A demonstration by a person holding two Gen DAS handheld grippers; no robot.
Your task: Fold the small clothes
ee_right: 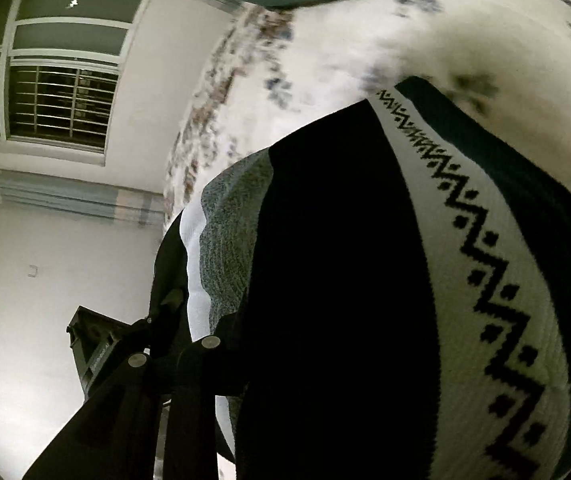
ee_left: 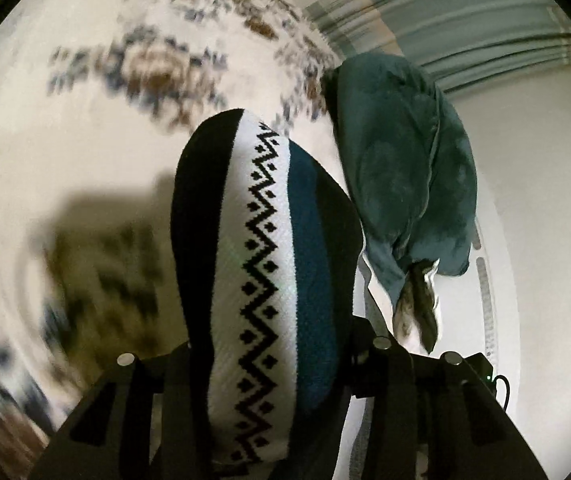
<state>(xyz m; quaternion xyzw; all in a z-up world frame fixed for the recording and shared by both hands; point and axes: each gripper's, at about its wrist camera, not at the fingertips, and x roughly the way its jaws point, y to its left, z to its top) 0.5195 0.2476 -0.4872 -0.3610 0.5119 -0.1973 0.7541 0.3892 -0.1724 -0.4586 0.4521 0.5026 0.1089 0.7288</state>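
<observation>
garment: a striped knit sock, black, white zigzag and teal bands, is held up over the patterned bed cover
left gripper: closed on the sock's near end
right gripper: appears clamped on the sock's grey-and-white end
progress: fold judged not yet laid down; teal garment lies nearby, apparently unfolded
axis: long axis is seen running away from the left gripper along the stripes
</observation>
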